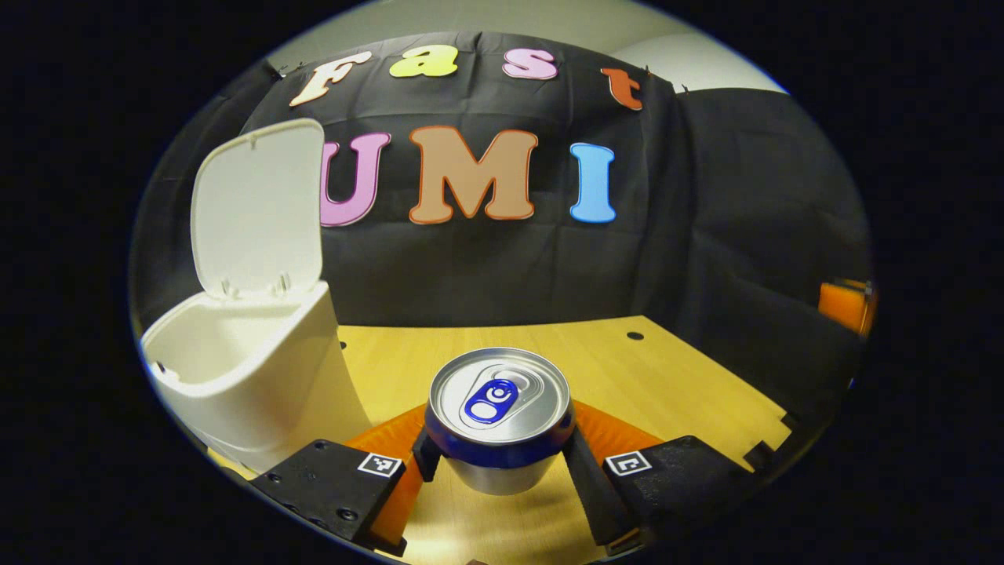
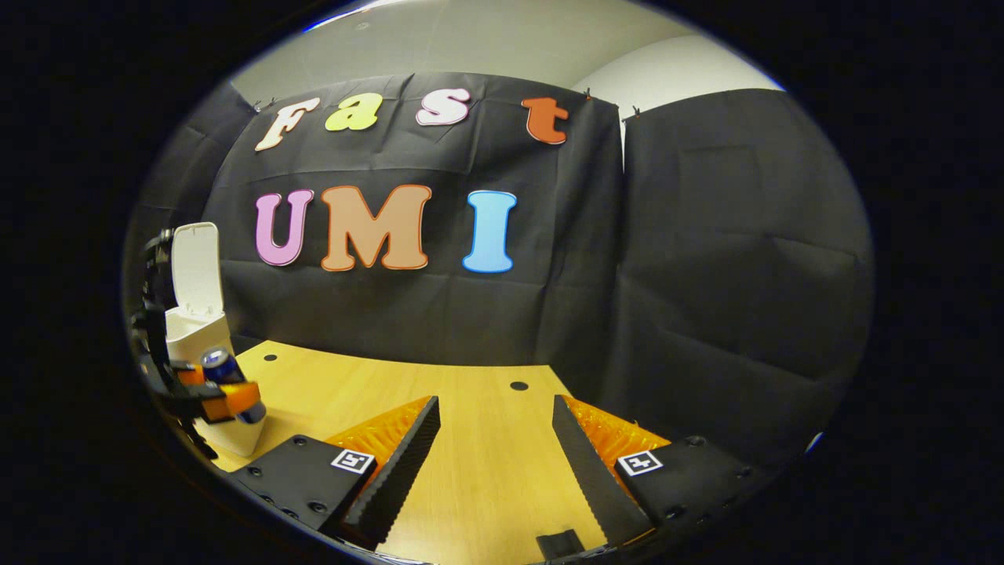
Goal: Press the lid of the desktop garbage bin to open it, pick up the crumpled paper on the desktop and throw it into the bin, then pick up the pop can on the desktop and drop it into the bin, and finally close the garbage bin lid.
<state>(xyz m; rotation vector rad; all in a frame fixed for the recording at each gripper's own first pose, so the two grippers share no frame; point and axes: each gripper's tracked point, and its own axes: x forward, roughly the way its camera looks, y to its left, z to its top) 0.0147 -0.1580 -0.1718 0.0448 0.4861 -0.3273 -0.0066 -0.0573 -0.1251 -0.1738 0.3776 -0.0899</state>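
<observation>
In the left gripper view my left gripper is shut on the pop can, a silver can with a blue tab and blue band, held upright above the wooden table. To its left stands the white garbage bin, its lid raised upright and its inside showing pale. In the right gripper view my right gripper stands open over the table with nothing between its fingers. Far left in that view, the left gripper holds the can beside the bin. The crumpled paper is hidden.
Black cloth walls close the booth behind and to the right of the table. An orange object sits at the far right edge in the left gripper view. Small dark holes dot the table top.
</observation>
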